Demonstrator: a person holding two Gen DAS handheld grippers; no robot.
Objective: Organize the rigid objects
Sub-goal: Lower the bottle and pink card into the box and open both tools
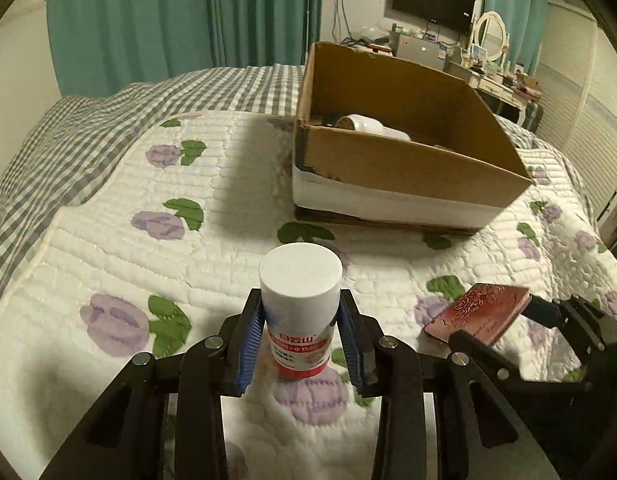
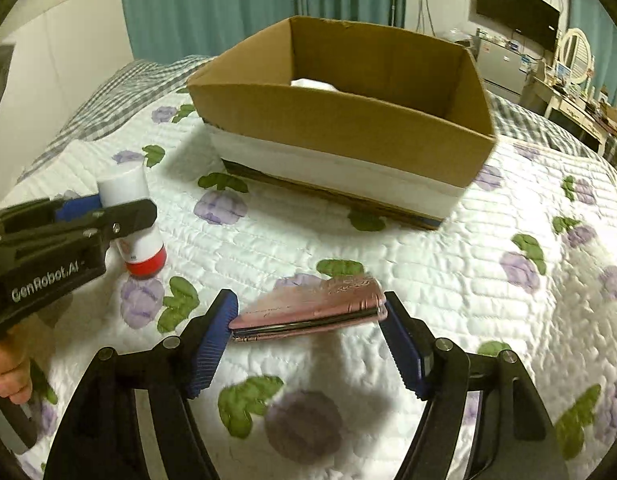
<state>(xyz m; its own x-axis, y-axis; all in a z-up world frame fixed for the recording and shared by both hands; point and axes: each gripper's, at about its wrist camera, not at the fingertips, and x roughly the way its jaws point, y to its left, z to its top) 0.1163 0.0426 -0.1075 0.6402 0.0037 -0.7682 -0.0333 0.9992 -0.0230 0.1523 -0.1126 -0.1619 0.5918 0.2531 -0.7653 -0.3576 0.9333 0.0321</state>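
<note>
Two grippers, both loaded: the left gripper is clamped on a white bottle with a red label, bottom centre of its view, and the right gripper is squeezed onto the ends of a pink case, slightly blurred. The box sits upper right on the floral quilt; its wall hides most of a white thing inside. Green curtains and a TV fill the back of the room.

Box stands behind bottle, case right of bottle.
</note>
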